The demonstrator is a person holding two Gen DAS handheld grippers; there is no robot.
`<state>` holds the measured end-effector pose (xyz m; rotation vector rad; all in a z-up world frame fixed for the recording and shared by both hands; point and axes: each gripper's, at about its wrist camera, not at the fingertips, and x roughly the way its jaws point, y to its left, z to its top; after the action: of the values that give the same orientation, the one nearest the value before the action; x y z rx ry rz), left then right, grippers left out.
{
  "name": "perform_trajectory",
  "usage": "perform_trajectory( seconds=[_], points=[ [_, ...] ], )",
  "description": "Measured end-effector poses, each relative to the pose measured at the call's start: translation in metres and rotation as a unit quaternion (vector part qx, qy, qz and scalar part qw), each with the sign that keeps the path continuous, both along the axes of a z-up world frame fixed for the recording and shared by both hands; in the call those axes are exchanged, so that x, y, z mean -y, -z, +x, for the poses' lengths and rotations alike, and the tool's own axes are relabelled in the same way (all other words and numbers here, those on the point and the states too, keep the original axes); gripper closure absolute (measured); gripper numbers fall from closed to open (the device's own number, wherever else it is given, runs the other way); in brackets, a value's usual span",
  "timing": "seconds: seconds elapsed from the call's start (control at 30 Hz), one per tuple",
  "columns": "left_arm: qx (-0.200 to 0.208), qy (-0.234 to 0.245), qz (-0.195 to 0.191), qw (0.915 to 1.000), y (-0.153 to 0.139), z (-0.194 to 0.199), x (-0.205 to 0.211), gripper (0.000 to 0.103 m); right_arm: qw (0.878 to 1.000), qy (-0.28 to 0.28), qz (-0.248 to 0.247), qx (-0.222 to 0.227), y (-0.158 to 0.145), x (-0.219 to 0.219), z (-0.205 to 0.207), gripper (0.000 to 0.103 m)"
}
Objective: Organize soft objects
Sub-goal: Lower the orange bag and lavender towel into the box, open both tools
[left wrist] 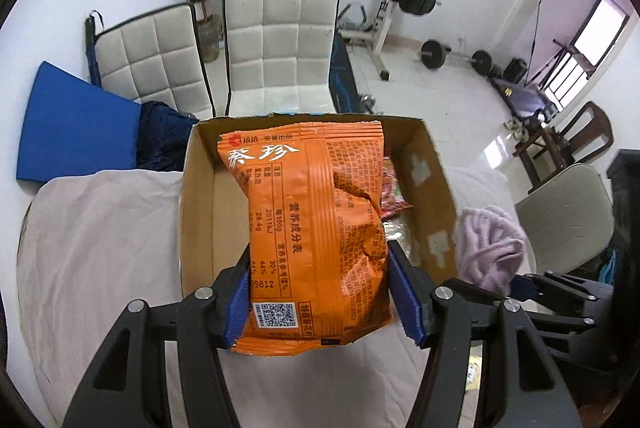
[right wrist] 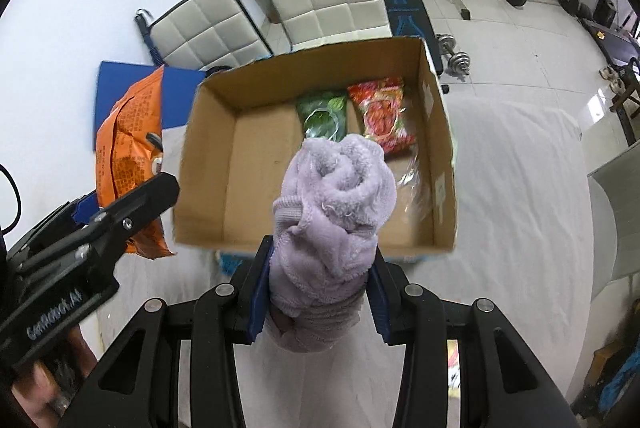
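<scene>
Clearly both loads look light and yielding: the left gripper (left wrist: 320, 292) pinches the crinkly orange snack bag (left wrist: 316, 224) low, the right gripper (right wrist: 320, 292) squeezes the lilac towel (right wrist: 332, 211) mid-bundle, both above the cardboard box (right wrist: 208, 131).

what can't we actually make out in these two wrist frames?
- Left wrist view: the orange foil snack bag in the left gripper hides most of the brown cardboard box floor.
- Right wrist view: the rolled lilac towel in the right gripper covers the near ends of the green packet and red packet.
- Clear wrapper contents: too glary to tell.
- Packet print: too small.
</scene>
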<state>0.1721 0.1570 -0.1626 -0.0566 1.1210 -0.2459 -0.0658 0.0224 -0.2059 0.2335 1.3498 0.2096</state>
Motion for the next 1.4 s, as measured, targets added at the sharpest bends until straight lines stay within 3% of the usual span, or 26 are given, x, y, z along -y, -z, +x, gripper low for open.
perform_trajectory(
  seconds=[0.2, 0.37, 0.67, 1.2, 1.4],
  points=[
    [-0.069, -0.019, -0.011, 0.9974, 0.054, 0.068, -0.008, 0.045, 0.999, 0.009, -0.016, -0.027, 0.037, 0.000, 0.050, 0.059],
    [-0.134, -0.036, -0.013, 0.9903, 0.108, 0.112, -0.014, 0.045, 0.997, 0.008, -0.039, -0.069, 0.085, -0.002, 0.087, 0.059],
    [-0.199, -0.031, 0.016, 0.9793, 0.170, 0.152, -0.012, 0.045, 0.986, -0.016, -0.092, -0.135, 0.165, -0.005, 0.118, 0.059],
    [-0.242, -0.039, -0.002, 0.9695, 0.192, 0.174, -0.012, 0.045, 0.974, -0.042, -0.142, -0.170, 0.205, -0.016, 0.125, 0.058],
    [-0.242, -0.039, -0.010, 0.9693, 0.178, 0.166, -0.012, 0.037, 0.975, -0.031, -0.133, -0.175, 0.203, -0.016, 0.127, 0.047]
  ],
)
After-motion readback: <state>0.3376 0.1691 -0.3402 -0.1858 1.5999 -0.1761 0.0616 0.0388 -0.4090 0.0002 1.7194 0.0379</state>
